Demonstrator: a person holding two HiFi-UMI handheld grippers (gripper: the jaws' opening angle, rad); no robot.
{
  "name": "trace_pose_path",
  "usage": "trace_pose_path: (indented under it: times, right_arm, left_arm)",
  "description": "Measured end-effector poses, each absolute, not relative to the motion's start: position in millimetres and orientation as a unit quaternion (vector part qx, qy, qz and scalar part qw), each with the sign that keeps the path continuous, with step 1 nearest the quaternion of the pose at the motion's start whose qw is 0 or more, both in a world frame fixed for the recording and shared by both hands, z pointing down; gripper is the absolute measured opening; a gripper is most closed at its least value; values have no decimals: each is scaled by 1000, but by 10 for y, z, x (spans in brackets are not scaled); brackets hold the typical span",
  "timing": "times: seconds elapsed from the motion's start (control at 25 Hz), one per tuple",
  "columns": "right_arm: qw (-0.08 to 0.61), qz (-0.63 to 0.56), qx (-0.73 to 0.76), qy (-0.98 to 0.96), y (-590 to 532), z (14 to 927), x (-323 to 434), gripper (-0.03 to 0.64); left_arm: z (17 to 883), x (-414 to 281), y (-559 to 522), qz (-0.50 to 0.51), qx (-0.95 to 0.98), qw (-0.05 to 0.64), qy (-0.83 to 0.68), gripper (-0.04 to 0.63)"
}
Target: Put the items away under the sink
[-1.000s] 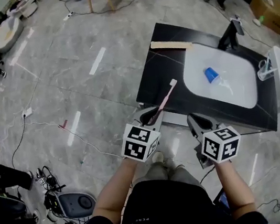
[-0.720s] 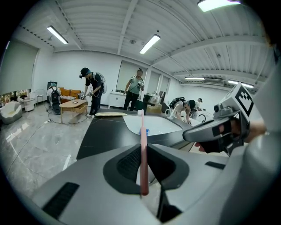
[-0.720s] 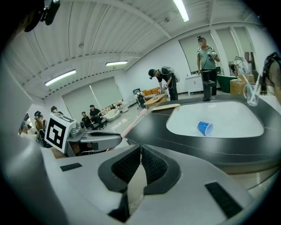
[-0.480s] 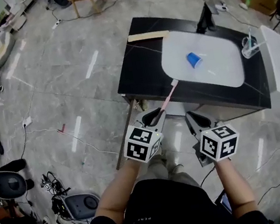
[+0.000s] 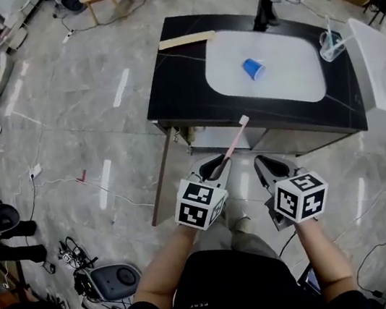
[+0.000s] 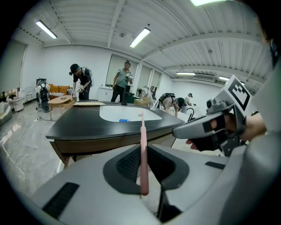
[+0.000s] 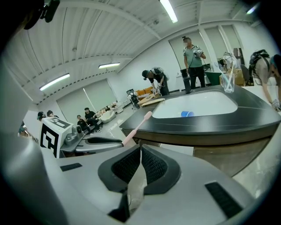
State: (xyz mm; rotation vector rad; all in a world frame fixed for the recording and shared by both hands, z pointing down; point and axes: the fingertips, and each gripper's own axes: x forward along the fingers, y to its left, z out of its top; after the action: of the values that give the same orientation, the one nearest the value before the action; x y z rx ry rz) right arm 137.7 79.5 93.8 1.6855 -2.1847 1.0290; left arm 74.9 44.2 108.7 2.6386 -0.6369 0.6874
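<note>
Now you're closer: over the last second the black surface [image 5: 176, 94] with its white sink basin [image 5: 292, 89] has slid from the upper right toward the middle of the head view. Both tongs have come along with you toward its near edge.

Left tongs [image 5: 213, 167] are clamped on the pink toothbrush [image 5: 233, 138]. The handle end is pinched between the pads and the bristle end sticks forward and up. In the head view its tip now reaches the surface's front edge.

Right tongs [image 5: 272, 167] are closed to a sliver with nothing between them, just beside the left. The blue cup [image 5: 253, 68] lies on its side in the basin, well apart from both tongs.

For the task, the toothbrush is carried but not yet stowed, so you're still on the approach. The next move is probably to drop lower and feed it into the space beneath the surface. How that space is laid out you can't tell from these views.
</note>
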Motion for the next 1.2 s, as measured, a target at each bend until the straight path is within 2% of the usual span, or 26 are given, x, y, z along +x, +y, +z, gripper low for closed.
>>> trace_pose_path:
  times: [0.6, 1.04, 1.2]
  right_arm:
    - [143, 369, 533, -748, 1141, 1603, 1103, 37]
    - [167, 395, 504, -750, 1144, 2215, 885, 37]
    - [170, 401, 504, -746, 1090, 2435, 870, 37]
  left_arm:
    - [1794, 614, 857, 264, 923, 181, -214, 49]
    - [2358, 414, 995, 270, 908, 236, -219, 49]
    - [2593, 398, 1018, 275, 907, 236, -213, 49]
